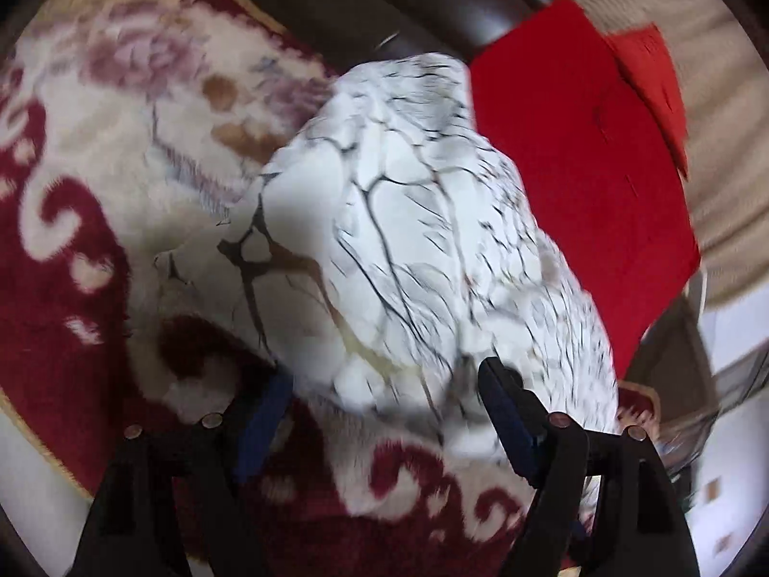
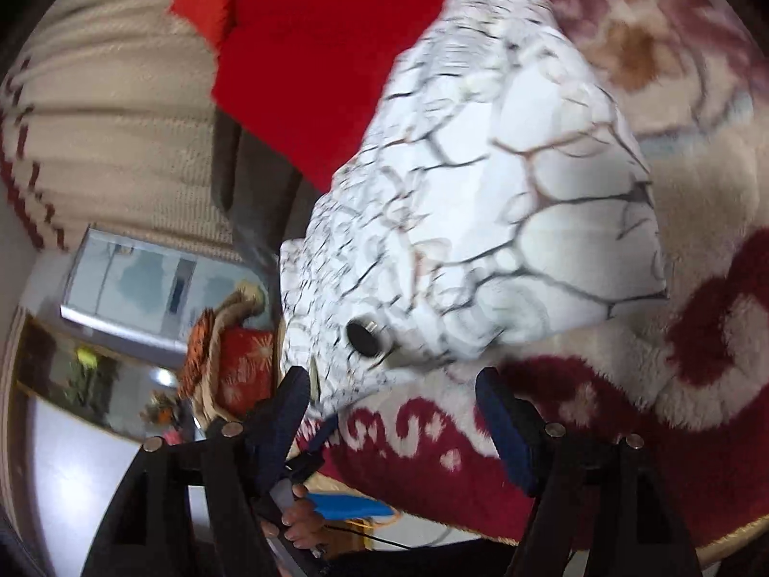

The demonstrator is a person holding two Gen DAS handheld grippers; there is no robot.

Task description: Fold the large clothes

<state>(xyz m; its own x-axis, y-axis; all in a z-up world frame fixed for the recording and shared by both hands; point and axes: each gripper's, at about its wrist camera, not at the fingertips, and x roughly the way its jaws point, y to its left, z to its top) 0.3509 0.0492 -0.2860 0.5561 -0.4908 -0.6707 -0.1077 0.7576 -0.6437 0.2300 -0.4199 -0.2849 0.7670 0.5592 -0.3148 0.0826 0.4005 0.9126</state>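
Left wrist view, motion-blurred: a white garment (image 1: 408,221) printed with a dark cracked-vein pattern lies bunched in a long mound on a red-and-cream patterned carpet (image 1: 81,259). The left gripper (image 1: 379,404) hangs over the near end of the mound with its blue-padded fingers (image 1: 504,413) spread wide; cloth lies between them at the lower edge, but the pads do not press on it and nothing is held. A flat red cloth (image 1: 576,182) lies just beside the garment on its far right side, touching or slightly tucked under its edge. Beyond that runs a ribbed beige fabric (image 1: 697,33), and a dark curved wooden edge (image 1: 384,5) crosses the top of the frame.

Right wrist view, from the opposite side: the same garment (image 2: 504,182) rises as a crumpled heap, and a round black button (image 2: 363,339) shows on its near lower flap. The right gripper (image 2: 391,399) stands wide open just below that flap. Its left finger (image 2: 288,404) sits at the hem, though the blur makes it impossible to tell whether it touches; the right finger (image 2: 504,423) is clear of the cloth, over the carpet (image 2: 673,384). The red cloth (image 2: 307,57) lies behind the garment at upper left, with the ribbed beige fabric (image 2: 120,110) beyond it. Low in the frame, the person's hand (image 2: 300,519) grips a handle beside a blue part (image 2: 346,505).
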